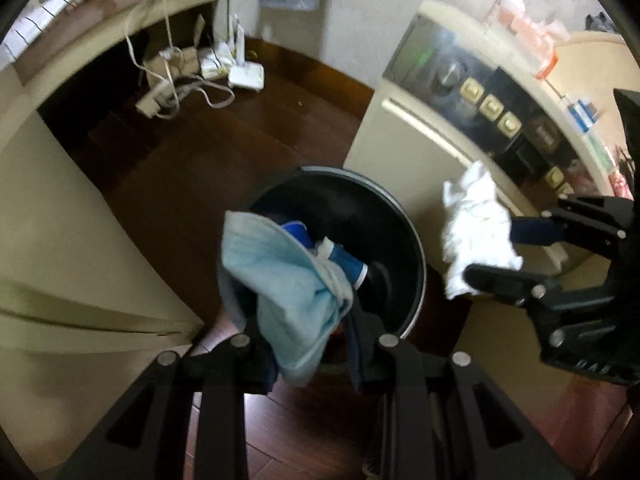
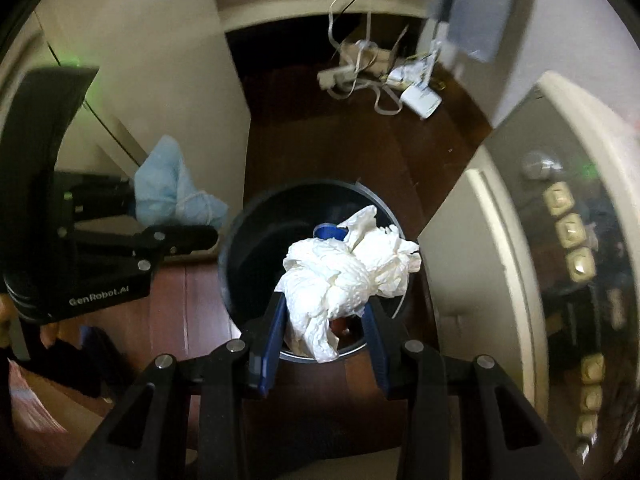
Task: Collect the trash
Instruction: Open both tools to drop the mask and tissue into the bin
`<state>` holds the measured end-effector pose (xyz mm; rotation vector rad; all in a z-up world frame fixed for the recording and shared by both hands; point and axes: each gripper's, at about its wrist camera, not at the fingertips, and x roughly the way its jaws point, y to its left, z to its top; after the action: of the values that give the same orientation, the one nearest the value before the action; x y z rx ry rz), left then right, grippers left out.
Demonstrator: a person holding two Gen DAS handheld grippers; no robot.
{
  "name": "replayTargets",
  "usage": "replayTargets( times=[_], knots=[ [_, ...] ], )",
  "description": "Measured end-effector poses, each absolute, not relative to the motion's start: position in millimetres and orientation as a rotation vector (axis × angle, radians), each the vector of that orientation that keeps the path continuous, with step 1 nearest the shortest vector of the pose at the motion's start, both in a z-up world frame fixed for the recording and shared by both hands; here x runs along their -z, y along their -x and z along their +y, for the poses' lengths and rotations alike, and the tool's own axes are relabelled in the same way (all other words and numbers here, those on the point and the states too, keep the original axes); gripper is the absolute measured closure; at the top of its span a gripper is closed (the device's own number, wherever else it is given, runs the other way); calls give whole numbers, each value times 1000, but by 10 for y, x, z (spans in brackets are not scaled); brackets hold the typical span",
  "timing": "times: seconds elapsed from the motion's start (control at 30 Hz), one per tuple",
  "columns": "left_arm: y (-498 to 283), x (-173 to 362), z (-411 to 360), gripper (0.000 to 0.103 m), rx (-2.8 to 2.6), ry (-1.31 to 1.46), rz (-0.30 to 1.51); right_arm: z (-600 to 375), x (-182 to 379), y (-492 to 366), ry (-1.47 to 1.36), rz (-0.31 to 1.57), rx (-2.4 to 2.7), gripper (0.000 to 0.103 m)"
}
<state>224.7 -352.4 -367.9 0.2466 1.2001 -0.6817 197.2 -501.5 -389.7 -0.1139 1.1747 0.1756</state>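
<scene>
A round black trash bin (image 1: 404, 240) (image 2: 240, 240) stands on the dark wood floor between two pale cabinets. Inside it lie a blue-and-white item (image 1: 348, 260) (image 2: 328, 232) and other scraps. My left gripper (image 1: 304, 312) (image 2: 192, 220) is shut on a crumpled light-blue face mask (image 1: 288, 280) (image 2: 168, 184) and hangs over the bin's left rim. My right gripper (image 2: 326, 316) (image 1: 492, 252) is shut on a wad of white tissue paper (image 2: 344, 276) (image 1: 476, 228), held above the bin's opening in its own view.
A beige cabinet (image 1: 72, 240) flanks the bin on the left. To the right is a cream nightstand with a shiny switch panel (image 1: 492, 108) (image 2: 572, 240). Tangled cables, a power strip (image 1: 156, 100) (image 2: 340, 76) and a white box (image 1: 246, 76) lie on the floor beyond.
</scene>
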Motion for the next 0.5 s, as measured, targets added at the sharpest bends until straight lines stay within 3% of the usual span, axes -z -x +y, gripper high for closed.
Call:
replayTargets(
  times=[0.1, 0.17, 0.2, 0.23, 0.27, 0.5],
  knots=[
    [-2325, 3883, -3590, 75, 720, -228, 1238, -4993, 4171, -2085, 139, 1209, -230, 61],
    [-2432, 4013, -3585, 61, 702, -191, 1257, -4967, 4361, -2145, 167, 1220, -250, 55],
    [-2478, 4086, -3557, 35, 687, -171, 1290, -4952, 4477, -2168, 198, 1224, -235, 35],
    [-2516, 4152, -3517, 23, 667, -150, 1321, -4947, 4557, -2177, 212, 1231, -228, 20],
    [-2527, 4187, -3489, 23, 630, -169, 1332, -4951, 4630, -2175, 208, 1239, -230, 0],
    [-2330, 3890, -3264, 19, 523, -250, 1259, -5125, 4575, -1983, 77, 1272, -148, 0]
  ],
)
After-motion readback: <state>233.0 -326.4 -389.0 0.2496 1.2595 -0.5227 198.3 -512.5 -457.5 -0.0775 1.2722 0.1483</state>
